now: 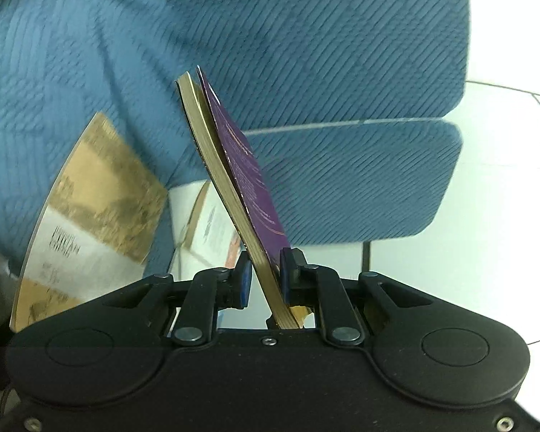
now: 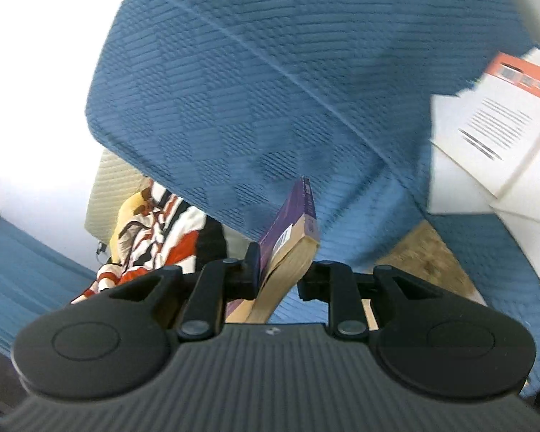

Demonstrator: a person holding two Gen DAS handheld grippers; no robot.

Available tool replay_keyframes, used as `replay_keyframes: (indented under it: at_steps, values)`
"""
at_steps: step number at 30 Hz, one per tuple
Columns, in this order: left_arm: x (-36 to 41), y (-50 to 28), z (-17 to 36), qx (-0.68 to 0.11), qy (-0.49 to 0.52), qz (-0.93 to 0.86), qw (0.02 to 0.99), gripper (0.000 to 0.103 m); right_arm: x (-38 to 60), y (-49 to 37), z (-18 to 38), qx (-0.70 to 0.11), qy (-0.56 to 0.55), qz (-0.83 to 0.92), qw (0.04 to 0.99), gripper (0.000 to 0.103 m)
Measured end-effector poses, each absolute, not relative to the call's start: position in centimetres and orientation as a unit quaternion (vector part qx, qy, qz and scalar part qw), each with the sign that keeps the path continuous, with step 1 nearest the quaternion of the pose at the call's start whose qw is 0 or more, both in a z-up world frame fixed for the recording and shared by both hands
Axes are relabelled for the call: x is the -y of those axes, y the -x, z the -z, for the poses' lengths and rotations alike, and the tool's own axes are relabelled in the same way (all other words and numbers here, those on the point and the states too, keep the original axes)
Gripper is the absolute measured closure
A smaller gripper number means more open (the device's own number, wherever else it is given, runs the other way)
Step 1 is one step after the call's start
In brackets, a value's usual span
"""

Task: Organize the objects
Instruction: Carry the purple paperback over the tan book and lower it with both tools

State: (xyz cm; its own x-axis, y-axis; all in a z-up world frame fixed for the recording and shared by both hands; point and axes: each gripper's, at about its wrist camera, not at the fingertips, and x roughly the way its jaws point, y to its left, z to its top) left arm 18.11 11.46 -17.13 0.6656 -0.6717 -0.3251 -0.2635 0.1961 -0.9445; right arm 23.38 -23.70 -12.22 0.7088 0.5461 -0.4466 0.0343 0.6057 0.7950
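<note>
A: The left gripper (image 1: 265,273) is pinching a purple paperback book (image 1: 241,165) near one corner; the book sticks up on a slant from between its blue pads (image 1: 244,280), in front of a blue quilted sofa (image 1: 306,36).

B: And the right gripper (image 2: 278,271)?

A: Its view shows the same purple book (image 2: 291,223) from the other end, with the spine and a barcode sticker. The left finger touches the cover, the right finger stands just off the page edges, so I cannot tell if it really clamps.

B: What does only the left view show?

A: A tan and white book (image 1: 90,212) lying on the sofa at the left, another pale printed book (image 1: 212,226) just behind the held one, and white floor tiles (image 1: 504,180) to the right.

B: And only the right view?

A: A red, white and black patterned cloth (image 2: 154,237) at lower left, and an orange and white booklet (image 2: 504,115) at the right edge.
</note>
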Motion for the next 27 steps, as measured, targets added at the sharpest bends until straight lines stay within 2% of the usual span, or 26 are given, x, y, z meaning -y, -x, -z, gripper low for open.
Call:
replay_keyframes:
  at_steps: [15,23,25,27]
  values:
    - [-9.6,-16.1,24.9,-0.452,0.581,0.123,0.666,0.087,24.3,-19.8,19.5,-0.398,-0.385,-0.108,0.826,0.078]
    - [-9.3,-15.4,26.1,-0.472,0.547,0.112,0.683,0.087,25.0,-18.3,22.6,-0.412,-0.415,-0.104,0.805,0.078]
    - [-9.3,-15.2,26.2,-0.475,0.537,0.110,0.688,0.085,25.1,-18.1,22.9,-0.415,-0.425,-0.105,0.798,0.077]
    - [-9.4,-15.0,26.2,-0.481,0.526,0.106,0.694,0.074,25.1,-18.0,23.0,-0.424,-0.428,-0.110,0.791,0.077]
